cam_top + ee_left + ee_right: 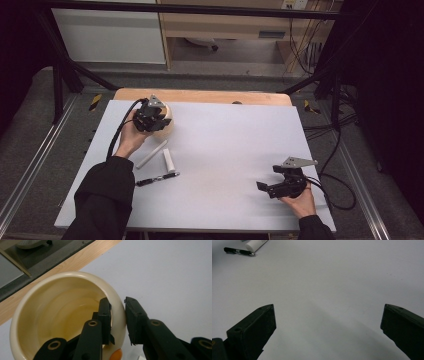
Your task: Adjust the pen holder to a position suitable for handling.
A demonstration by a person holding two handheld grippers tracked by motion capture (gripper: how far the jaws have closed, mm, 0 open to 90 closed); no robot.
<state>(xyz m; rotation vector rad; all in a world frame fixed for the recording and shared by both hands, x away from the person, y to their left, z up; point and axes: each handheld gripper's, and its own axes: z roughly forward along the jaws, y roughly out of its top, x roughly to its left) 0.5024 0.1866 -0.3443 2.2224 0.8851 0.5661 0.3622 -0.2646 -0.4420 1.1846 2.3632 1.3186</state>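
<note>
Left claw pinching the cup wall; right claw idle and spread.

My left gripper (117, 320) has one jaw inside the cream cup (57, 315) and one outside, pressed on the rim wall: I judge this the only firm hold a round, handleless cup offers. The cup sits at the far left corner of the white mat (225, 145), by the wooden table edge (200, 95). Nearer me than the cup lie a white stick (151, 154), a white tube (169, 161) and a black pen (157, 178). Well apart from the cup, my right gripper (267, 187) rests low with jaws wide, holding nothing, out of the way.
</note>
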